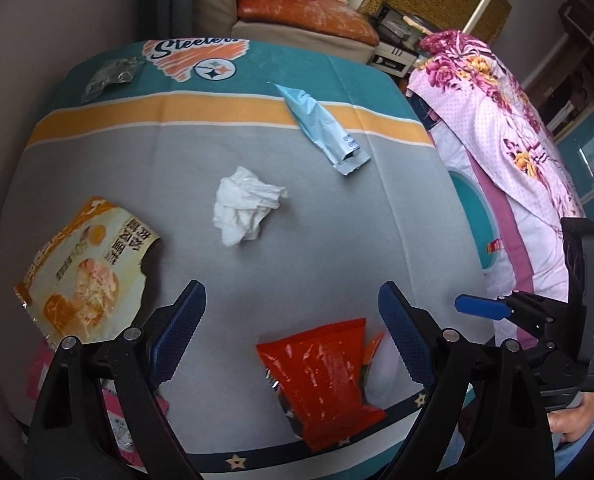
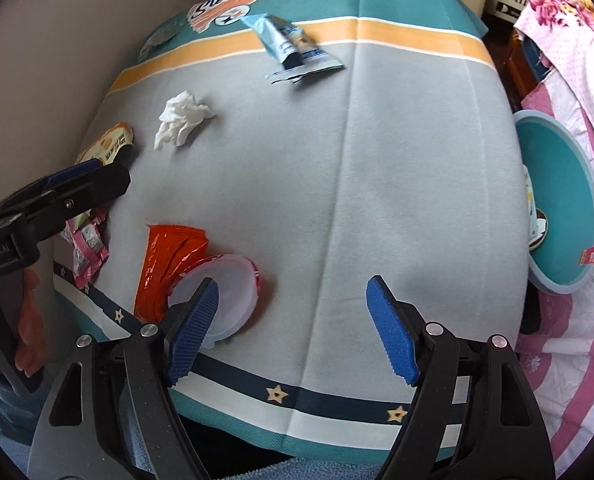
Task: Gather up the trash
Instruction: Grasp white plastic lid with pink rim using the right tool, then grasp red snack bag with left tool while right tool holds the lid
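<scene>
- The surface [image 1: 257, 272] wears a grey cloth with orange and teal bands.
- Behind it stands a cream armchair [image 1: 217, 4] with a worn orange cushion [image 1: 309, 20].
- A pink floral quilt [image 1: 497, 112] lies beside it.
- Soft, even light.

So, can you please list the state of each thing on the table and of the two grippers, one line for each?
left gripper: open, holds nothing
right gripper: open, holds nothing
red wrapper: crumpled, lying flat
plastic lid: lying flat, partly under the red wrapper
white tissue: crumpled into a ball
blue packet: torn open, flattened
orange food bag: torn open, lying flat
pink wrapper: crumpled, at table edge
teal bin: open, holds some trash
</scene>
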Demonstrator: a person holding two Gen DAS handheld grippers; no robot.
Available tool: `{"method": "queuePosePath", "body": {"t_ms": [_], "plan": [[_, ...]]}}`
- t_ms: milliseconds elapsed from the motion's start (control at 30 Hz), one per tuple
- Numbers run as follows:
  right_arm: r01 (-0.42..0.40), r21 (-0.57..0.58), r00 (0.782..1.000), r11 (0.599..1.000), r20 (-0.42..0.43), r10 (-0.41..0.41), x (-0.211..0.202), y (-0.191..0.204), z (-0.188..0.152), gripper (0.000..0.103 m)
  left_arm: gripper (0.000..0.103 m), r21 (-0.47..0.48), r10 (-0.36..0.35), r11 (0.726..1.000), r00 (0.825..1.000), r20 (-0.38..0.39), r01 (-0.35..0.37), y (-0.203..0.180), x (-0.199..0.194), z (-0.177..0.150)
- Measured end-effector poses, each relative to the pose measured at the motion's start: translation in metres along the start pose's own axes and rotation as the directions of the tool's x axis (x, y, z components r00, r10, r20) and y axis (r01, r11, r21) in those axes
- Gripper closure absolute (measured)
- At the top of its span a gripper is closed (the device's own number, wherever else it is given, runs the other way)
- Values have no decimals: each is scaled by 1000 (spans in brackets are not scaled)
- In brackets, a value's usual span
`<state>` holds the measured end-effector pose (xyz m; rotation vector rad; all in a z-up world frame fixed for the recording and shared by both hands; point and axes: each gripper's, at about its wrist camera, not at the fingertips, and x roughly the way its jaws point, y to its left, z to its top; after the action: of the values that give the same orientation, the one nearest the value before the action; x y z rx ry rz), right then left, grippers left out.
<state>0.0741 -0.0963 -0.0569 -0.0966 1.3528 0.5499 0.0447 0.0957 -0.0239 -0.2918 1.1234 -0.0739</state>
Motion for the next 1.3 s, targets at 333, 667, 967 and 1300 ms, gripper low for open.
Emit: {"method": "queuePosePath", "body": {"t_ms": [333, 667, 967, 1300], "plan": [[44, -65, 999, 997, -29, -46, 32, 26, -3, 52, 14, -52, 10, 999, 1000, -20, -11, 32, 1, -22], [15, -52, 1000, 999, 5, -15, 27, 22, -5, 96, 14, -46, -3, 999, 999, -48, 1, 25, 5, -29], [36, 0, 996, 999, 78, -36, -1, -10, -5, 97, 14, 40, -3, 999, 991, -136, 8, -3, 20, -54], [30, 12, 992, 999, 124, -31, -15, -27, -8, 97, 15, 30, 46, 999, 983, -177, -41, -9, 40, -68]]}}
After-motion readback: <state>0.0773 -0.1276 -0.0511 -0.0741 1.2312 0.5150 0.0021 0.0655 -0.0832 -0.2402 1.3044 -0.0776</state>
